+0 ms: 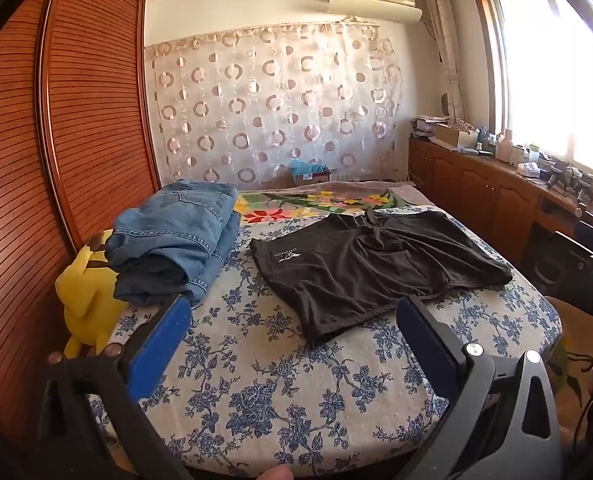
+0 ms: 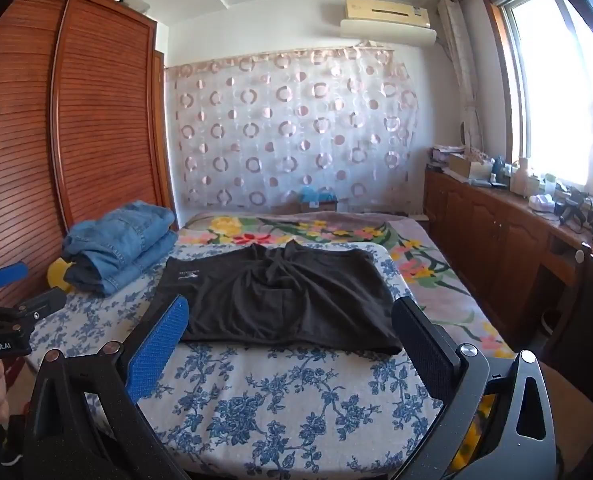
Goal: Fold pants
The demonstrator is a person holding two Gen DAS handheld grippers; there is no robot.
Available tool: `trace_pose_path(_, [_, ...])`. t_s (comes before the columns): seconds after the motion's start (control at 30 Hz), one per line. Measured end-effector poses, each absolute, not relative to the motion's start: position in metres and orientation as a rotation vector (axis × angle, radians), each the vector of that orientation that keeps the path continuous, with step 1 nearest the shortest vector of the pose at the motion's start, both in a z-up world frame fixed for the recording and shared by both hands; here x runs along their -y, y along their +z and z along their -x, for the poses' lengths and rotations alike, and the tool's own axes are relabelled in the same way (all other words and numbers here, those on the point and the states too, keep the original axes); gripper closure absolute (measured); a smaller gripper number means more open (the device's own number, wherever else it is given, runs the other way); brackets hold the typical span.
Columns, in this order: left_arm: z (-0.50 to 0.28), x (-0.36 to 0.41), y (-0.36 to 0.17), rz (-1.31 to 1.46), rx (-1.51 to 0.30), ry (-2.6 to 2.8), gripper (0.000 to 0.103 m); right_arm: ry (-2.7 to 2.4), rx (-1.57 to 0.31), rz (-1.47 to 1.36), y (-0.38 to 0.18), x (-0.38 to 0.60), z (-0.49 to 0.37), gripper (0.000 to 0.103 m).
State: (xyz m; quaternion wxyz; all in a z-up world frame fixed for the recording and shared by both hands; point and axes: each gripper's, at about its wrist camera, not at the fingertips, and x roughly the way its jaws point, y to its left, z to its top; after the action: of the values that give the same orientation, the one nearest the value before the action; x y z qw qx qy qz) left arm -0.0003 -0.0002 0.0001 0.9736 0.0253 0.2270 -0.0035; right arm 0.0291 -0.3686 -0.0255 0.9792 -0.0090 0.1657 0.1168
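On bed [image 2: 296, 392]: 1 black shorts [image 2: 284, 300] | 1 jeans stack [image 2: 120, 244] | both grippers' fingers [image 2: 156, 344] wide

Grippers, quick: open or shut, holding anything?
Left gripper: open, empty, above the bed short of the black shorts.
Right gripper: open, empty, also short of them.

Black shorts [image 1: 376, 264] on blue-flowered white sheet [image 1: 280, 392].

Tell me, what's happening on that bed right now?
Left gripper and right gripper open, holding nothing. Black shorts spread flat, untouched. Folded jeans stacked aside, not in the way.
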Motion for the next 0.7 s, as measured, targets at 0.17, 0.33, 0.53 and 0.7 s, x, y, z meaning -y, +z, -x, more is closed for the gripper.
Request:
trace_pose_path(0.17, [0.0015,0.0015,-0.0001,-0.05,-0.458,-0.003,0.0,0.236,-0.338,0.014,-0.0255,0.3679,-0.0289,0.0])
trace_pose_path(0.33, [0.0011,0.0004,0.0001,-0.046,-0.458,-0.009,0.0,0.239,-0.334,0.01,-0.0262,0.3687,-0.0324,0.0])
trace_pose_path(0.53, [0.0047,0.0009,-0.0039,-0.046,-0.46,-0.009,0.0,0.23,-0.329,0.021,-0.0261,0.3656,-0.0258,0.0])
trace_pose_path(0.7, [0.005,-0.0014,-0.0007,-0.045,-0.459,-0.007,0.0,0.233,-0.328,0.021,-0.0249,0.3669,-0.0269,0.0])
